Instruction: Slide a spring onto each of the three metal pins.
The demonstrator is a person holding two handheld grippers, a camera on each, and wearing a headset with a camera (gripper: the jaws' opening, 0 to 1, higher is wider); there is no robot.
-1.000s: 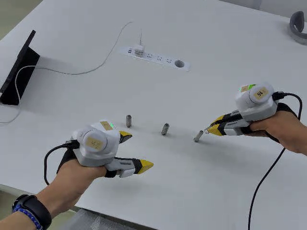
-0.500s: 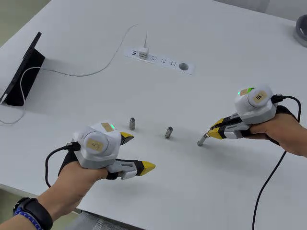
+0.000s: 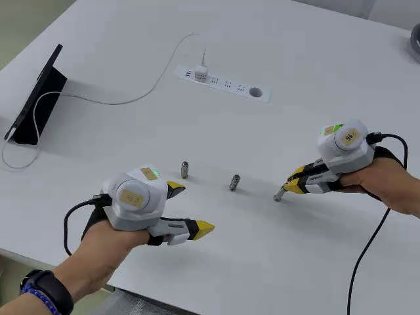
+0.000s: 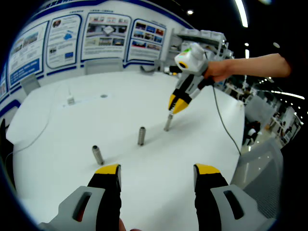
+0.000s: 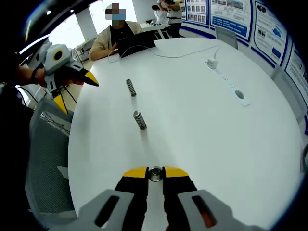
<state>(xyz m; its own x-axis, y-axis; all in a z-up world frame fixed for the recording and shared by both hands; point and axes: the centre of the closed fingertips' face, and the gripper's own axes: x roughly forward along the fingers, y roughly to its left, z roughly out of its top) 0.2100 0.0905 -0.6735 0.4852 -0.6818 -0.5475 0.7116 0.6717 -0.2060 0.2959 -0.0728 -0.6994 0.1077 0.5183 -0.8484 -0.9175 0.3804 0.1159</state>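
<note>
Your right gripper (image 3: 289,186), jaws clamped on the tilted rightmost pin (image 3: 279,193), could topple it onto the surface (image 3: 308,59) if released carelessly; your left gripper (image 3: 190,209) jaws gape, empty.

Office-like exhibition hall, large white worktop (image 3: 295,52) with a power strip (image 3: 223,83), blue-trimmed poster boards (image 4: 98,36) in a row beyond the worktop, strip lights (image 4: 239,12) above it, seated person (image 5: 108,42) at its edge

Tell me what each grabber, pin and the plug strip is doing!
left gripper: open, empty.
right gripper: shut on the right pin's top.
left pin: standing, spring on it.
middle pin: standing, spring on it.
right pin: held, leaning slightly.
power strip: one charger plugged in.
</note>
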